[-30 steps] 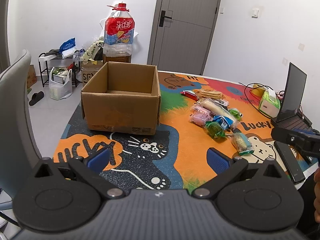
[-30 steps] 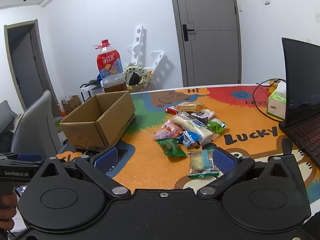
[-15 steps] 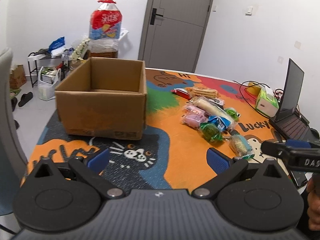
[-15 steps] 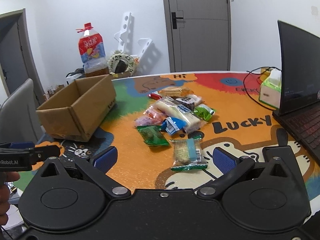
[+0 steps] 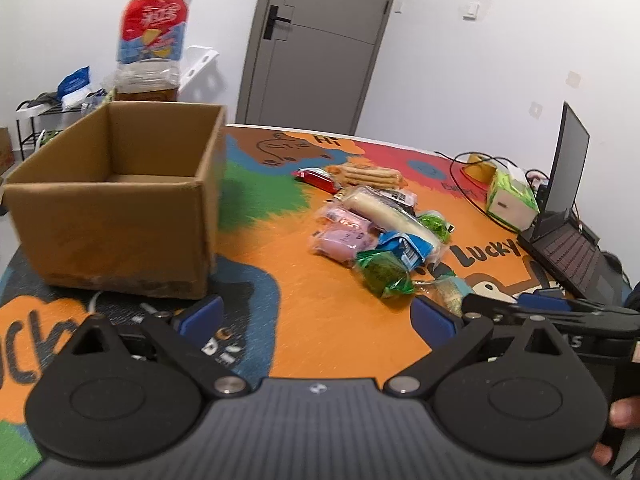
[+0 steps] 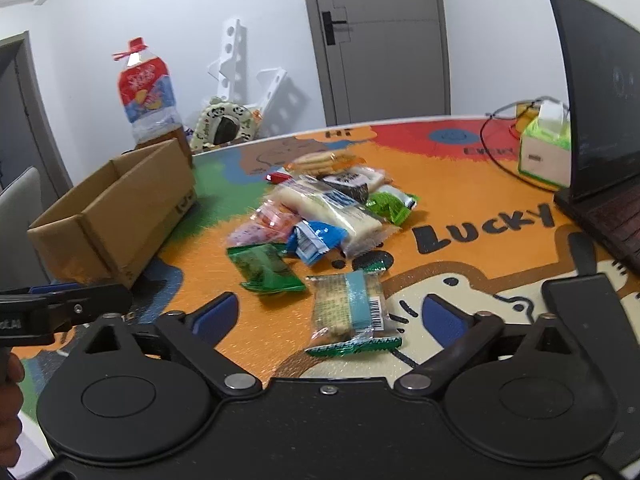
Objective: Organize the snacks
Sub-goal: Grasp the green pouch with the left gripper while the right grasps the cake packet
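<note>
The right gripper [image 6: 330, 314] is seen closing around the teal-striped cracker packet [image 6: 349, 312], pads not yet touching; the left gripper [image 5: 316, 316] is held wide, empty, near the cardboard box [image 5: 116, 204].

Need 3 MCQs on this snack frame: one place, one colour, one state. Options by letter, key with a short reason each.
1. Where does the cracker packet with the blue band lie?
A. inside the cardboard box
B. on the mat, between the fingers of the right hand-held gripper
C. on the laptop

2. What colour is the cap of the big bottle behind the cardboard box?
A. red
B. yellow
C. black

3. What state is the cardboard box in?
A. taped shut
B. tipped on its side
C. upright with its top open

Key:
1 B: the right wrist view shows it flat on the mat with the right hand-held gripper framing it, jaws closing but the pads not on it.
2 A: the cap shows red in both views.
3 C: the left wrist view looks into its open top.
</note>
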The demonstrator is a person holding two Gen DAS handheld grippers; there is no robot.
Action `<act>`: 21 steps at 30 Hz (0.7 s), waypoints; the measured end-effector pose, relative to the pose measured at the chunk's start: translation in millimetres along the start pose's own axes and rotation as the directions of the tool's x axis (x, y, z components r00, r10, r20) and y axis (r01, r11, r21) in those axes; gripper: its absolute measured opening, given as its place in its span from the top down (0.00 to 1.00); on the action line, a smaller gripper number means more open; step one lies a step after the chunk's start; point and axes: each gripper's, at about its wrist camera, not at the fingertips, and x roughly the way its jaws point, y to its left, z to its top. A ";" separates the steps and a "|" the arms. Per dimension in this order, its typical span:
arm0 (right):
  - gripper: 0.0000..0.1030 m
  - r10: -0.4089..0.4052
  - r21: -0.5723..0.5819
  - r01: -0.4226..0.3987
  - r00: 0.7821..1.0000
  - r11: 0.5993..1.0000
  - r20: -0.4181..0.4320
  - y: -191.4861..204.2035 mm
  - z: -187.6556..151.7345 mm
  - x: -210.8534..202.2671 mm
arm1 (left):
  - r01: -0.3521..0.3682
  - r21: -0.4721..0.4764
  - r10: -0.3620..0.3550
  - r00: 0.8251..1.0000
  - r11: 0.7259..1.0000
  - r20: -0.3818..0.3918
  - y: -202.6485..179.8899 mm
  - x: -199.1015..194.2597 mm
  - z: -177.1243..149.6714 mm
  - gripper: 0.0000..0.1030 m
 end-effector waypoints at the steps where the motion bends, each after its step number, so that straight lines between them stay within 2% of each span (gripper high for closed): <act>1: 0.12 0.005 0.006 -0.005 1.000 1.000 -0.008 -1.4 -0.9 4.8 | 0.001 0.005 -0.001 1.000 1.000 -0.001 -2.0 3.9 0.7 0.03; 3: 0.18 0.007 0.001 -0.007 1.000 1.000 -0.019 -2.0 -2.9 13.1 | -0.002 0.012 0.002 1.000 1.000 -0.005 -5.5 12.1 1.8 0.03; 8: 0.24 0.005 -0.012 -0.005 1.000 1.000 -0.025 -4.7 -6.3 26.2 | -0.018 0.016 0.019 0.999 1.000 -0.027 -11.9 34.7 5.4 0.08; 10: 0.31 -0.005 -0.013 0.005 0.999 1.000 -0.041 -6.6 -8.5 32.4 | -0.021 0.016 0.022 0.999 1.000 -0.030 -14.1 41.6 6.9 0.10; 13: 0.40 -0.038 -0.051 0.037 0.999 0.998 -0.019 -5.4 -9.4 33.4 | -0.028 0.016 0.029 0.999 0.999 -0.037 -19.1 51.2 8.4 0.12; 14: 0.49 -0.052 -0.056 0.051 0.999 0.997 -0.013 -6.8 -9.0 33.1 | -0.028 0.015 0.028 0.999 1.000 -0.040 -21.4 54.3 8.6 0.12; 15: 0.52 -0.057 -0.048 0.057 0.998 0.997 -0.006 -10.1 -8.6 32.9 | -0.026 0.015 0.027 0.999 1.000 -0.043 -23.5 57.1 8.7 0.13; 18: 0.52 -0.038 0.006 0.038 0.999 0.999 0.014 -24.0 -8.6 29.9 | -0.035 0.019 0.036 0.999 0.999 -0.041 -30.9 63.2 8.5 0.14; 21: 0.52 -0.065 0.019 0.065 0.997 0.998 0.028 -28.4 -8.6 29.4 | -0.043 0.034 0.044 0.998 0.999 -0.040 -38.2 69.2 9.3 0.17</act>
